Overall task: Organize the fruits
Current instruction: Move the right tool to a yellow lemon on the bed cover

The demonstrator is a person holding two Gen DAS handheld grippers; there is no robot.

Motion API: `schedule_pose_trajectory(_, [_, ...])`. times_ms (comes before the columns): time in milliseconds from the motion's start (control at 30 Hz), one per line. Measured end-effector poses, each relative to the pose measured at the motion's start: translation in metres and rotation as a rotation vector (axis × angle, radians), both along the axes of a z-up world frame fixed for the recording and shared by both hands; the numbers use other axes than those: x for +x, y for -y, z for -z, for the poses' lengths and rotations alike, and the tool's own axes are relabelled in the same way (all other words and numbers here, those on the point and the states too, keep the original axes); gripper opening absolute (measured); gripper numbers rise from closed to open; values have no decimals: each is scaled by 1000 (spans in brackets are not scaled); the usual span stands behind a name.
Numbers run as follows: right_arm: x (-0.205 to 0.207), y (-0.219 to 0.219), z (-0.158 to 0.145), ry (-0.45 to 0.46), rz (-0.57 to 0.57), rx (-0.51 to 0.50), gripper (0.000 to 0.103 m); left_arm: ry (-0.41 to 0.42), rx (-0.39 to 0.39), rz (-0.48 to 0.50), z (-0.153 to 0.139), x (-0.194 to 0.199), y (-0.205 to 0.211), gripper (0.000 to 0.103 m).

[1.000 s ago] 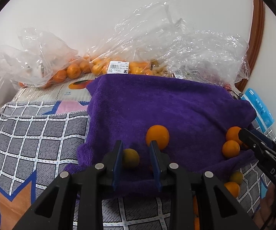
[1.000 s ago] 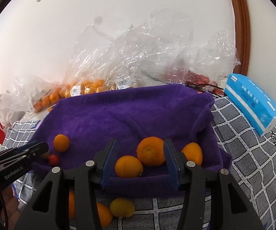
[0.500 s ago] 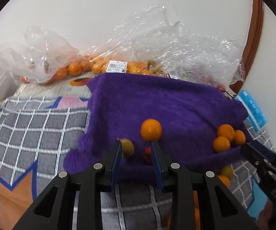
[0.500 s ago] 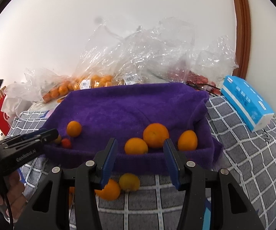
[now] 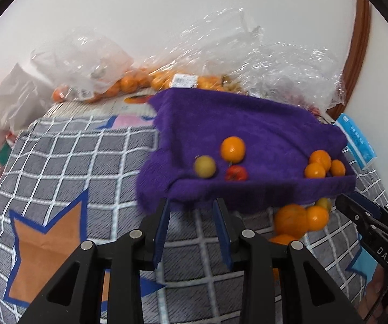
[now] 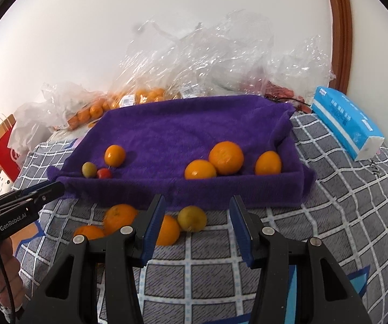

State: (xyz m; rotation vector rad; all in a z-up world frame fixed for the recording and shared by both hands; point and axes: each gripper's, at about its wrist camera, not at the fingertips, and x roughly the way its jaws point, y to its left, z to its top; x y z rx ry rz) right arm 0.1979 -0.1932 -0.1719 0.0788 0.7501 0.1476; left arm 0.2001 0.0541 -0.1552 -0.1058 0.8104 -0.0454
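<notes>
The left gripper (image 5: 191, 224) hovers empty over the checked cover (image 5: 67, 167), jaws narrow. On the purple towel (image 6: 183, 132), a greenish fruit (image 6: 89, 169), red fruit (image 6: 104, 173) and oranges (image 6: 225, 157) sit; more oranges (image 6: 119, 217) lie before it. The right gripper (image 6: 196, 226) is part-open, gripping nothing.

light: bright and even, soft shadows | glare: shiny spots on the plastic bags (image 6: 207, 54) | blur: left view smeared, right view sharper | edges: round, bent, black corners
</notes>
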Motion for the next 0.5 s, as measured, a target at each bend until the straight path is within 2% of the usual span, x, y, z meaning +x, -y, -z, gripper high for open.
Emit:
schedule_pose_trajectory(133, [-2,-9,9,-30,-17,-1,47,-26,-35,-14,5,-2,-14,32])
schedule_pose_trajectory(200, [-2,-10,12,-36,-13,-17,39,-22,-37,-22,8,-3,-18,32])
schedule_pose_trajectory(267, [-1,-9,13,-35,-6,-7,36,-28,-51,-24,13,-4,-21,32])
schedule_pose_trajectory(367, [3,-5,12,-46,1,-3,24,-22,-66,-5,18,-3,-20,32])
schedule_pose_trajectory(500, [7,-3,12,-56,2,-8,24,4,-78,19,17,-4,-15,32])
